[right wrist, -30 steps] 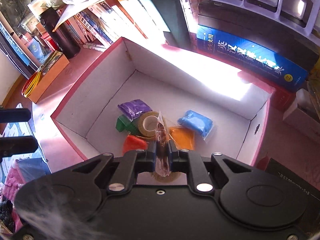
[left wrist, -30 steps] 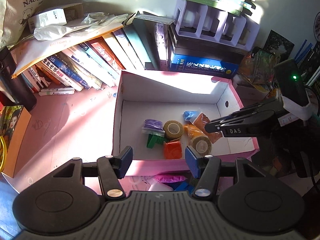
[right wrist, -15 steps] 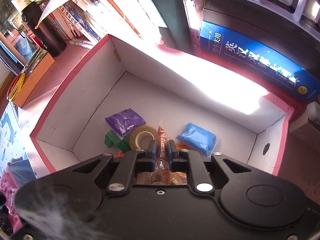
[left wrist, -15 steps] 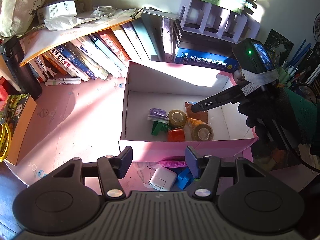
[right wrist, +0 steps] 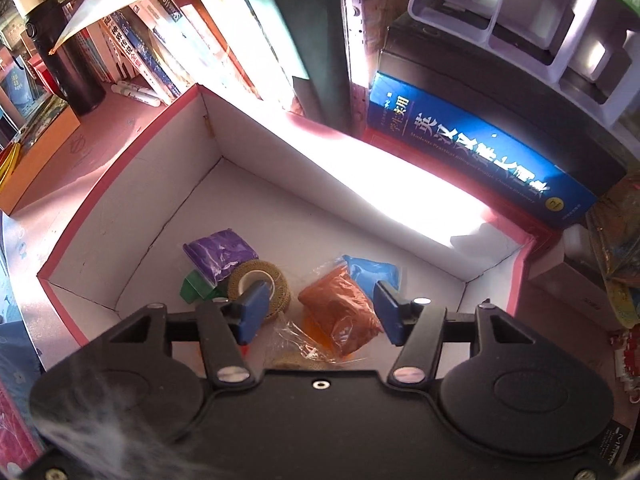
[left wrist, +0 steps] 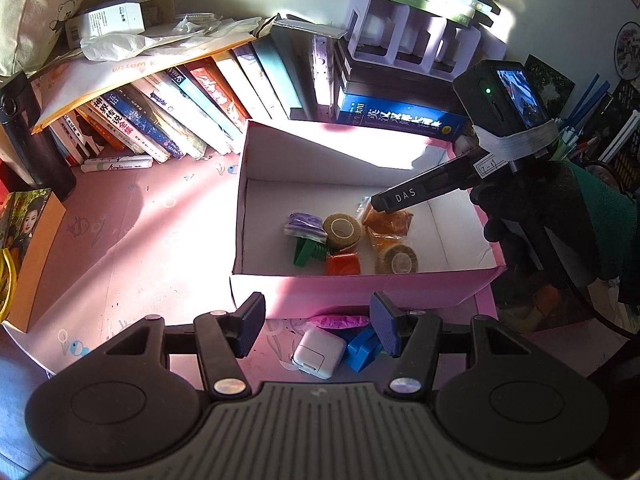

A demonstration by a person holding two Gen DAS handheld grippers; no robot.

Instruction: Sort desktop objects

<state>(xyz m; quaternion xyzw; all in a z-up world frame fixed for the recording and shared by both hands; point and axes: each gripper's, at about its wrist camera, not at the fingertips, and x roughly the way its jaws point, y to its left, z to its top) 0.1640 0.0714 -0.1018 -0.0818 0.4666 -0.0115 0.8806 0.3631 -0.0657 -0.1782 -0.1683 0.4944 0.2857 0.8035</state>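
Observation:
A pink box (left wrist: 360, 292) with white inner walls (right wrist: 120, 208) holds a purple bag (right wrist: 220, 256), a green block (right wrist: 192, 286), a tan tape roll (right wrist: 260, 284), a blue bag (right wrist: 372, 272) and a second tan roll (left wrist: 398, 260). My right gripper (right wrist: 320, 312) hangs over the box with its jaws opening. A brown-orange bag (right wrist: 340, 312) lies loose beneath them, and neither pad touches it. In the left wrist view, the right gripper (left wrist: 380, 202) tips down over that bag (left wrist: 386, 220). My left gripper (left wrist: 318, 326) stands open before the box, holding nothing.
A white charger (left wrist: 318, 354), a blue piece (left wrist: 364, 350) and a pink bag (left wrist: 340, 321) lie on the pink mat in front of the box. Leaning books (left wrist: 180, 108), a blue dictionary (right wrist: 472, 148) and a white organizer (left wrist: 416, 36) stand behind. A black flask (left wrist: 28, 132) is far left.
My right gripper has gone from shut on the brown-orange bag to open, and the bag has dropped onto the items in the box. The left gripper's jaws are unchanged.

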